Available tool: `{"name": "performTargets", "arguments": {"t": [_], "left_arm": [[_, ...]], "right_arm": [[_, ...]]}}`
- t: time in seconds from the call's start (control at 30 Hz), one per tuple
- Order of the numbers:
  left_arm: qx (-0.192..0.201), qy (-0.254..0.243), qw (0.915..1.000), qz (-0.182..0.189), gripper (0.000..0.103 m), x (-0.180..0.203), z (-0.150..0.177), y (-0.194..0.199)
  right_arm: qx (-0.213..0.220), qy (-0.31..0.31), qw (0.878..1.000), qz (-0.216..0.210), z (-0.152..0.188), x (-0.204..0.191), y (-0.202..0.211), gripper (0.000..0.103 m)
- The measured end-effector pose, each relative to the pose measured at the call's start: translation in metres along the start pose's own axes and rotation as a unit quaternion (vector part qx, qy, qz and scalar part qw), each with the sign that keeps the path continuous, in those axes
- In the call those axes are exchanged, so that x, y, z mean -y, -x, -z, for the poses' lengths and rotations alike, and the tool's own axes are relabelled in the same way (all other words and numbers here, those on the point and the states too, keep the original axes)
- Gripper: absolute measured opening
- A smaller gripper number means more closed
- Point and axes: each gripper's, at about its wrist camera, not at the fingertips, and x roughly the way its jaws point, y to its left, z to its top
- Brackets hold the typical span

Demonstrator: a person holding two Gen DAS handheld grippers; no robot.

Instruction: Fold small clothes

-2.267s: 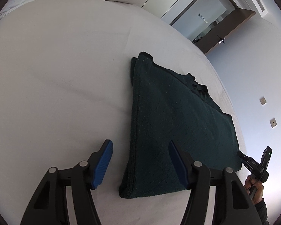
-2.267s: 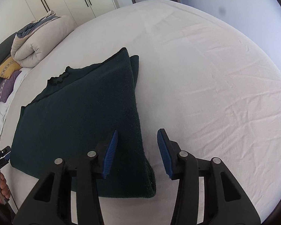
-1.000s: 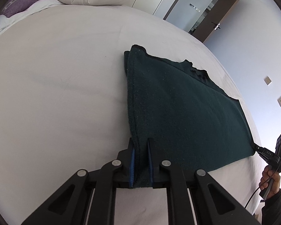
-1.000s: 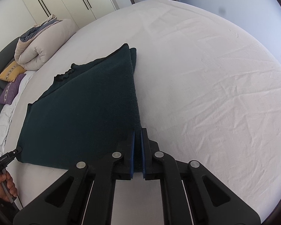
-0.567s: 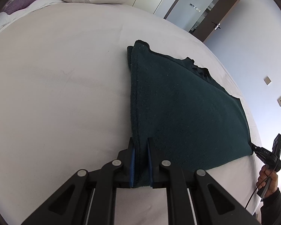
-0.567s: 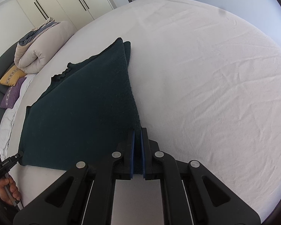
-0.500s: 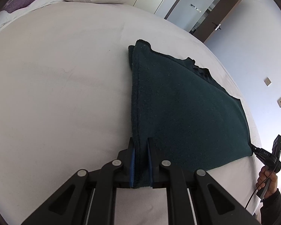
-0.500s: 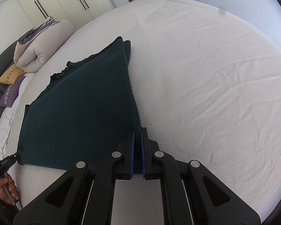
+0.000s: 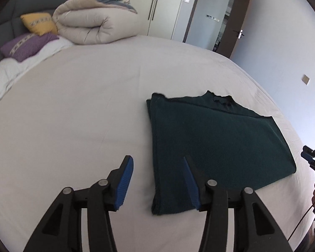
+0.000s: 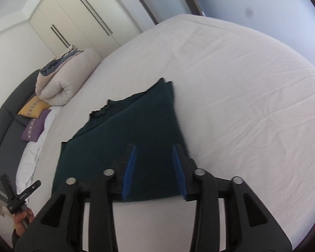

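Left gripper [image 9: 157, 180]: your jaws are spread, holding nothing, straddling the sweater's near left edge.
Sweater [image 9: 216, 147]: dark green, folded, flat on the bed [image 9: 73, 115], toward its right edge.
Right gripper [image 10: 154, 171]: your jaws are spread, empty, above the sweater's [image 10: 136, 130] near right corner.

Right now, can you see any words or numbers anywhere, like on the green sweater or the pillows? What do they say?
No readable text in either view.
Dark green sweater: no label or print visible.
Yellow pillow and purple pillow: woven pattern bands, not letters.
Small plate by the door: too small and blurred to read.
Both grippers, left and right: no markings visible.
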Motion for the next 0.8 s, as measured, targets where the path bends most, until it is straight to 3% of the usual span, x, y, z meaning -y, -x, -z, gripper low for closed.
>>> {"name": "performTargets", "arguments": {"t": [0.07, 0.17, 0.23, 0.33, 0.43, 0.47, 0.53, 0.57, 0.6, 0.7, 0.8], "left_arm": [[0.008, -0.033, 0.9994, -0.011, 0.063, 0.027, -0.017, -0.012], [-0.001, -0.065, 0.9978, -0.012, 0.065, 0.066, -0.038, -0.046], [0.002, -0.071, 0.9975, -0.003, 0.065, 0.085, -0.051, -0.068], [-0.004, -0.085, 0.9961, -0.023, 0.065, 0.104, -0.065, -0.105], [-0.039, -0.078, 0.9949, -0.05, 0.065, 0.099, -0.067, -0.147], [-0.053, -0.074, 0.9942, -0.057, 0.065, 0.092, -0.062, -0.161], [-0.043, -0.042, 0.9978, -0.029, 0.072, 0.072, -0.048, -0.172], [-0.037, -0.033, 0.9986, -0.017, 0.072, 0.067, -0.046, -0.171], [-0.036, -0.032, 0.9988, -0.014, 0.072, 0.066, -0.046, -0.17], [-0.036, -0.041, 0.9983, -0.02, 0.073, 0.067, -0.046, -0.171], [-0.034, -0.039, 0.9985, -0.017, 0.073, 0.065, -0.045, -0.173]], "right_arm": [[-0.013, -0.003, 0.999, -0.047, -0.002, -0.026, -0.023, 0.063], [-0.039, -0.004, 0.995, -0.093, -0.007, -0.065, -0.067, 0.063], [-0.06, 0.004, 0.992, -0.112, -0.011, -0.091, -0.099, 0.06], [-0.095, -0.007, 0.985, -0.145, -0.016, -0.119, -0.149, 0.051], [-0.134, -0.034, 0.975, -0.172, -0.02, -0.131, -0.199, 0.05], [-0.147, -0.042, 0.973, -0.171, -0.02, -0.131, -0.214, 0.05], [-0.149, -0.049, 0.977, -0.145, -0.018, -0.124, -0.234, 0.04], [-0.145, -0.054, 0.978, -0.143, -0.019, -0.116, -0.239, 0.025], [-0.142, -0.065, 0.977, -0.145, -0.022, -0.106, -0.244, 0.016], [-0.097, -0.103, 0.978, -0.152, -0.037, -0.07, -0.238, 0.011], [-0.054, -0.134, 0.981, -0.132, -0.057, -0.03, -0.225, 0.009]]}}
